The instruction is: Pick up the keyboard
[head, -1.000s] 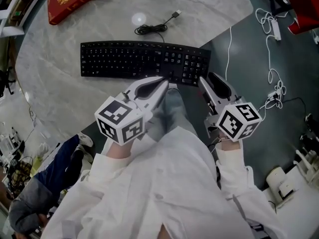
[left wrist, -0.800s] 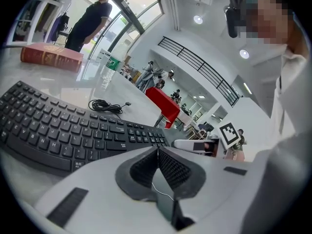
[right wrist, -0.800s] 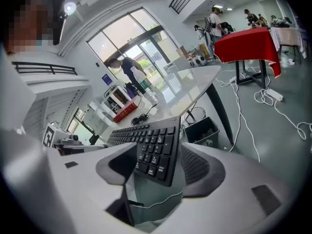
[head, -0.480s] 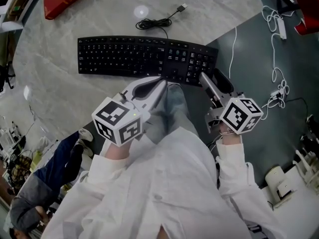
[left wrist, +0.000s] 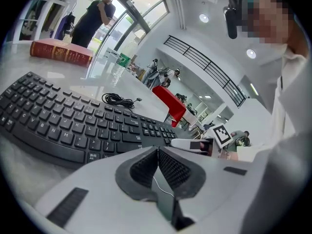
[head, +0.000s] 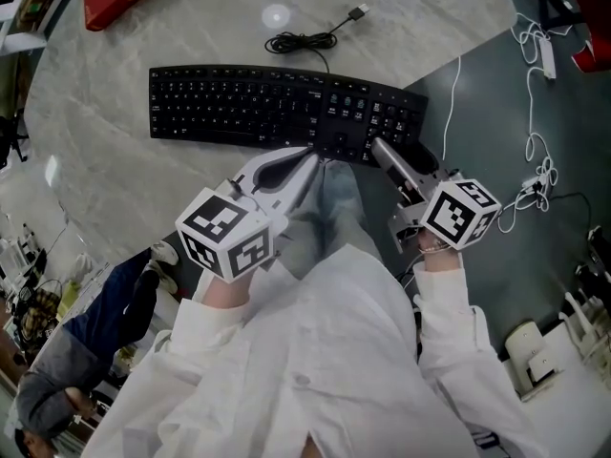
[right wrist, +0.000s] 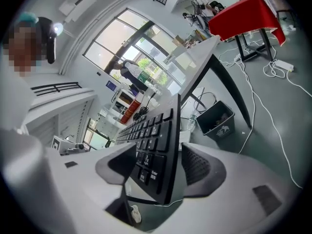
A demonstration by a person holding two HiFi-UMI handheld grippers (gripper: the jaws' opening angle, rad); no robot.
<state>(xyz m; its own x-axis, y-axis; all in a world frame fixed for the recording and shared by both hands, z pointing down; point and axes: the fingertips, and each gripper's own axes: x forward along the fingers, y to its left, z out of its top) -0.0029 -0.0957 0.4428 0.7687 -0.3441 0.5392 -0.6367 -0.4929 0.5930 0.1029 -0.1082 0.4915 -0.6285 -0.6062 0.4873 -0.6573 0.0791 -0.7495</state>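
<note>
Right hand-held gripper (head: 384, 153), jaws just opened, astride keyboard (head: 248, 108) edge, pads clear.

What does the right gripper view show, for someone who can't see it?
The right gripper, its jaws just opened wide, has the end of the black keyboard between them, not yet squeezed. Behind sit a dark bin and a red table.
</note>
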